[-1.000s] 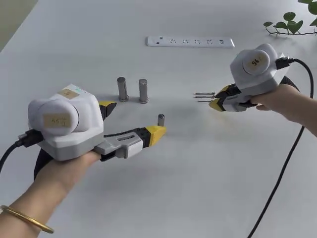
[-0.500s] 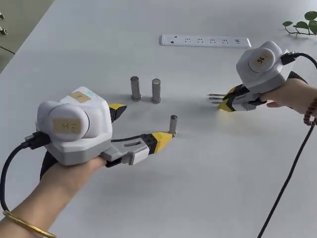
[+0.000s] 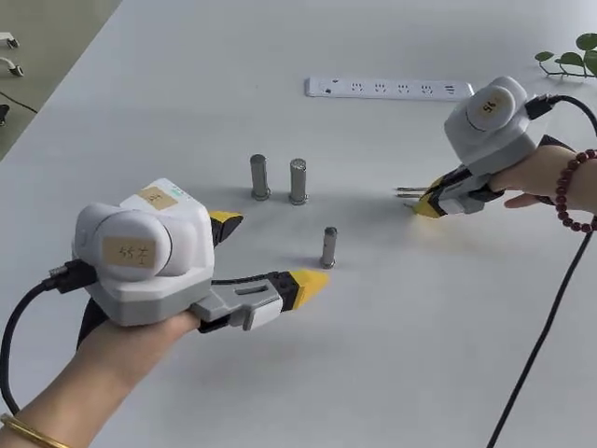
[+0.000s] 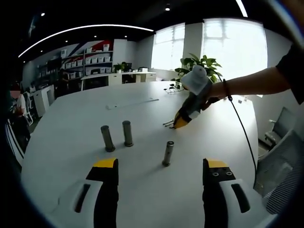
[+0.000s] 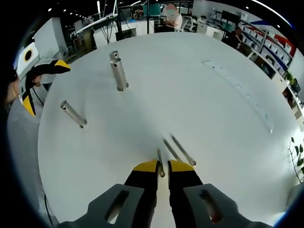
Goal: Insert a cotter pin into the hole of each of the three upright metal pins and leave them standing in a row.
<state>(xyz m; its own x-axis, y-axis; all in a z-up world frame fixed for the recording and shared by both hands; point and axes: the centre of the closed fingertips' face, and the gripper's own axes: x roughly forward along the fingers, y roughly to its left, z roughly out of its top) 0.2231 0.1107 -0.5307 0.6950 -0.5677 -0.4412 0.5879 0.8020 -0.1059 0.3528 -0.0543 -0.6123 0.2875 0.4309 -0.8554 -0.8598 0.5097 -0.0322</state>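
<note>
Plainly the left tool (image 3: 269, 249) stands spread wide with nothing between its jaws, just short of the lone metal pin (image 3: 328, 247), probably so it can steady that pin while a cotter pin goes in. The lone pin stands upright and out of line, closer to the near edge of the desk (image 3: 373, 364) than the two other metal pins (image 3: 259, 177), which stand side by side.

The right tool (image 3: 427, 207) is pinched on one cotter pin (image 5: 159, 159), held low with its point toward the lone pin. Two spare cotter pins (image 5: 183, 151) lie just beside it.

Bare desk runs between the right tool and the lone pin, so the approach looks free. The power strip (image 3: 387, 89) lies well apart near the far edge.
</note>
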